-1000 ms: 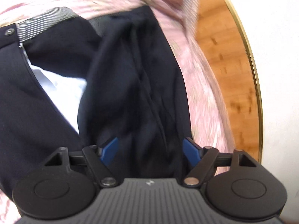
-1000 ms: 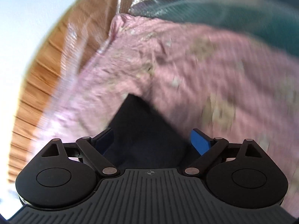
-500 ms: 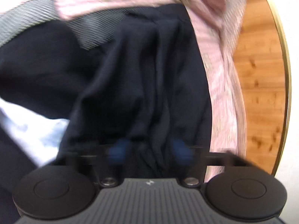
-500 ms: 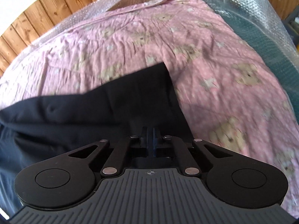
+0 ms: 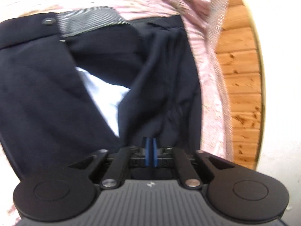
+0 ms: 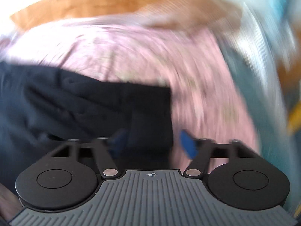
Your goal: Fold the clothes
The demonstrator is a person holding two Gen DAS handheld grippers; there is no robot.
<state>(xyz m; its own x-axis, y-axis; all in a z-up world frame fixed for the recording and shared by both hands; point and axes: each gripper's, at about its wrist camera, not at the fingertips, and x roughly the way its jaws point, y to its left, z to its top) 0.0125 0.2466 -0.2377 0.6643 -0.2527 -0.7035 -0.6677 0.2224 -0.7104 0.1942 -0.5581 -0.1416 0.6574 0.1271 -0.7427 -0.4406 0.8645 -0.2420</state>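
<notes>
Dark trousers, one pair: spread on the pink bedsheet, waistband far, one button, white pocket lining showing.

Left tongs: clamped on a gathered fold of trouser cloth, near edge. Risk: the thin pinch may slip as the fold is carried, or catch the sheet beneath.

Right tongs: jaws opening, a trouser edge between them but not gripped; view blurred. Risk: the freed edge may slump and skew the fold.

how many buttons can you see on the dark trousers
1: a dark round button on the waistband of the dark trousers, at upper left in the left wrist view, beside the striped lining. Others may be hidden by folds.
</notes>
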